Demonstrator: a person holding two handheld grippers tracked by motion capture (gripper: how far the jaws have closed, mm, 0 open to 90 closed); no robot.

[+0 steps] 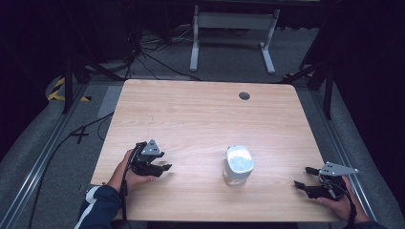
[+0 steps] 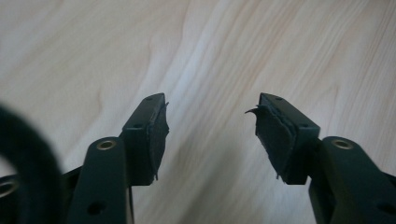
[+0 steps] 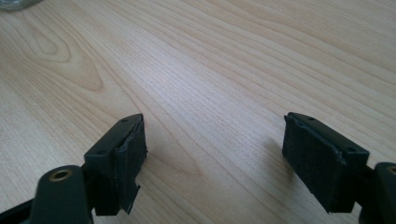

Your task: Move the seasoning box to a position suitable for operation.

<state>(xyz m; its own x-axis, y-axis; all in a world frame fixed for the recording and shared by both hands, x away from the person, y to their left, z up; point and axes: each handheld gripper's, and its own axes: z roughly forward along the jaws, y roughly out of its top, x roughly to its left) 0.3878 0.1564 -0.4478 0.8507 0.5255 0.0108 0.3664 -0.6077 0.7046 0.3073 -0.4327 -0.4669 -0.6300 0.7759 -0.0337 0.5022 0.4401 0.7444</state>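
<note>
A: What can't you make out?
B: The jar's (image 1: 238, 165) contents; its clear glass blurs under a pale, round lid.

A: Where is it?
B: Upright on the wood-grain tabletop (image 1: 200, 114), between both grippers and apart from each.

A: Jaws?
B: Left gripper (image 1: 161, 168) partly apart, empty; right gripper (image 1: 304, 177) wide, empty.

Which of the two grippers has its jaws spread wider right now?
The right gripper, at the table's right edge: bare wood fills a wider gap between its pads than in the left gripper. Neither touches the clear jar.
</note>
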